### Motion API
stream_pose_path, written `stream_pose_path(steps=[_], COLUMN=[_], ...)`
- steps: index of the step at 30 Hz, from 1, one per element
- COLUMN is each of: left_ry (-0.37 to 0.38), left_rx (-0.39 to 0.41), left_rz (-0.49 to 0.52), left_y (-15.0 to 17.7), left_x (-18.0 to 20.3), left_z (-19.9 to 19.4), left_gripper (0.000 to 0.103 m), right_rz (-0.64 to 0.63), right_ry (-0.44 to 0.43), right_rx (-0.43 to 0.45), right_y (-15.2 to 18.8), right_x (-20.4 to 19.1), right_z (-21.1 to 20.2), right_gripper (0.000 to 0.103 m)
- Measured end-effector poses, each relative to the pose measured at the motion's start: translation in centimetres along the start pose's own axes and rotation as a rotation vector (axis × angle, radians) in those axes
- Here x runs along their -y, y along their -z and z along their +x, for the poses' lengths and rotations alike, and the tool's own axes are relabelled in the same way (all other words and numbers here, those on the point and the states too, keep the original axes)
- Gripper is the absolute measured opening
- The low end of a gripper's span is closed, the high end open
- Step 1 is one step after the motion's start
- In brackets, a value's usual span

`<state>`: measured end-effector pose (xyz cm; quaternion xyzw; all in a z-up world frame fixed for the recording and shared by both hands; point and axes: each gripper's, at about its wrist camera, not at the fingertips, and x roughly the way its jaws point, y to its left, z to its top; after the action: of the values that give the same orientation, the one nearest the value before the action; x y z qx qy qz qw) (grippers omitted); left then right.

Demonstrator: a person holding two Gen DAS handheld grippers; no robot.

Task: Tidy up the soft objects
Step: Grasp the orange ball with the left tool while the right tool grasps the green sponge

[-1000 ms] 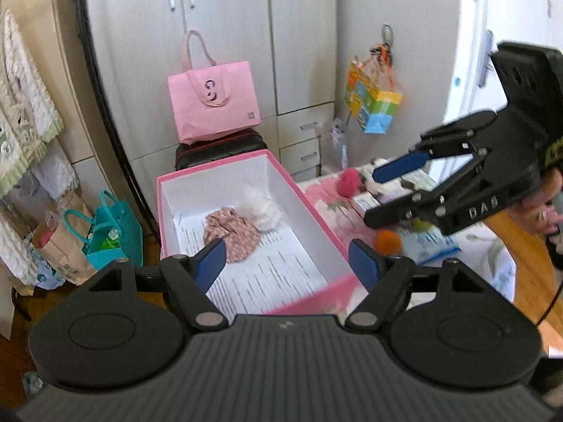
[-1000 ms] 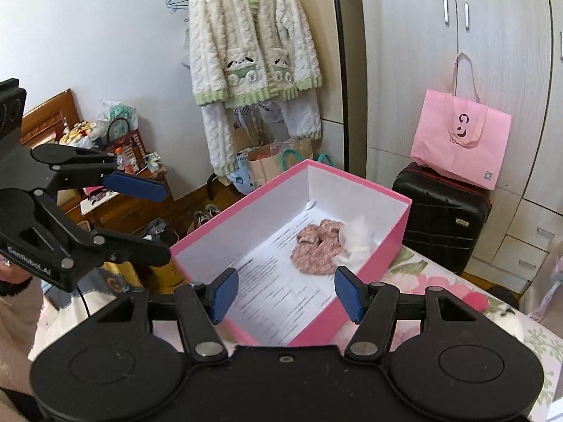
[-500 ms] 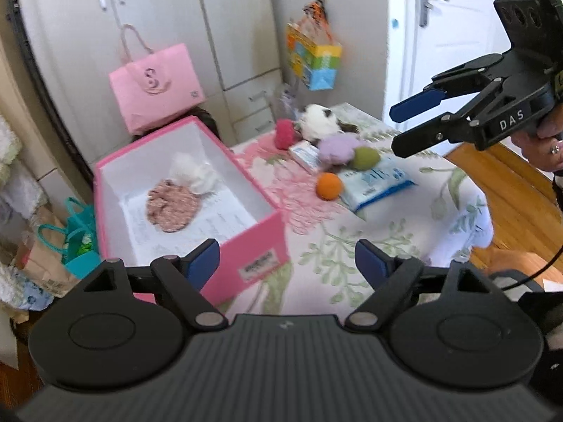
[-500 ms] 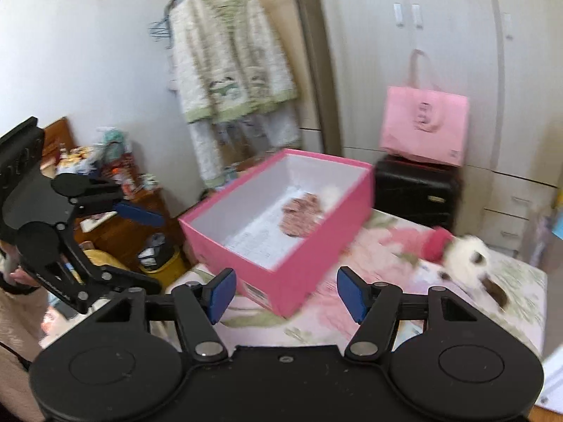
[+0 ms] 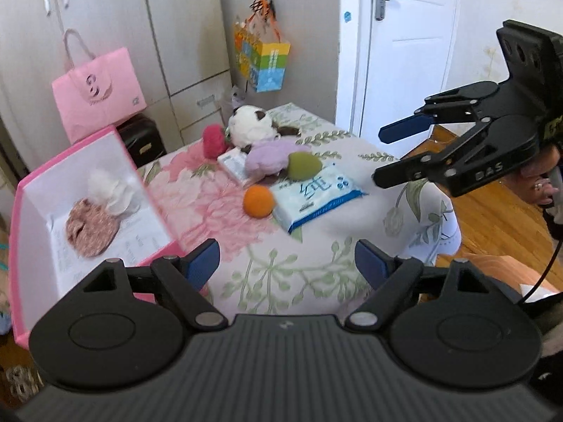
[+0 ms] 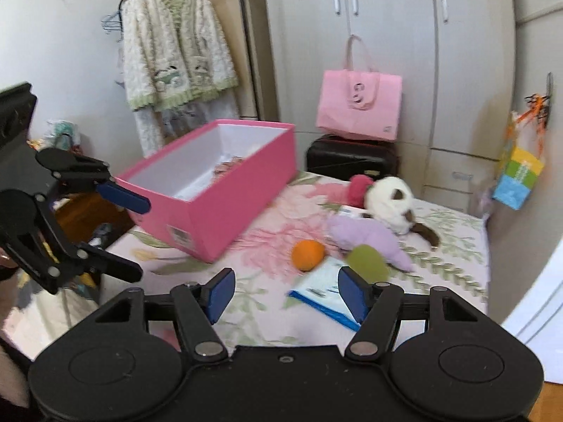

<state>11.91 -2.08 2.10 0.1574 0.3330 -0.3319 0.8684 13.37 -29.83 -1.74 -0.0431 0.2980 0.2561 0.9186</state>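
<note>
Hovering both empty grippers, left [image 5: 286, 265] wide, right [image 6: 285, 293] half-spread, I'm probably lining up squarely on the orange ball [image 6: 308, 254].

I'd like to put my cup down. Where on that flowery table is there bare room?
The near part of the table, between the pink box and the blue pack, is bare. Farther back it is crowded: orange ball, green ball, purple toy, white plush.

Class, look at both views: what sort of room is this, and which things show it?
Probably a bedroom at home: a fuzzy cardigan hangs on the wall, tall wardrobe doors fill one side, and soft toys lie on a floral-covered surface.
</note>
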Motion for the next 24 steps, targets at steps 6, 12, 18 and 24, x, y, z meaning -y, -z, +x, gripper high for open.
stream_pose_path(steps=[6,12,18,24], left_ry=[-0.039,-0.075,-0.122,-0.178], left_rx=[0.041,0.098,0.122,0.116], left_rz=[-0.02,-0.012,-0.09,-0.146], left_y=[-0.9,-1.6,-1.4,-0.7], left_x=[-0.5,0.3,0.9,-0.4], left_z=[2.8,5.3,9.1,13.3], left_gripper=[0.082,0.081,0.08,0.077], right_rz=[-0.102,-0.099,-0.037,0.0], right_ry=[0.121,0.134,0.113,0.043], right_rx=[0.055,0.117,0.113,0.086], right_y=[1.6,1.9,2.4,3.2], right_x=[1.3,3.3,5.3,7.5], right_z=[2.2,4.2,7.1,9.1], right_gripper=[0.07,0.07,0.07,0.07])
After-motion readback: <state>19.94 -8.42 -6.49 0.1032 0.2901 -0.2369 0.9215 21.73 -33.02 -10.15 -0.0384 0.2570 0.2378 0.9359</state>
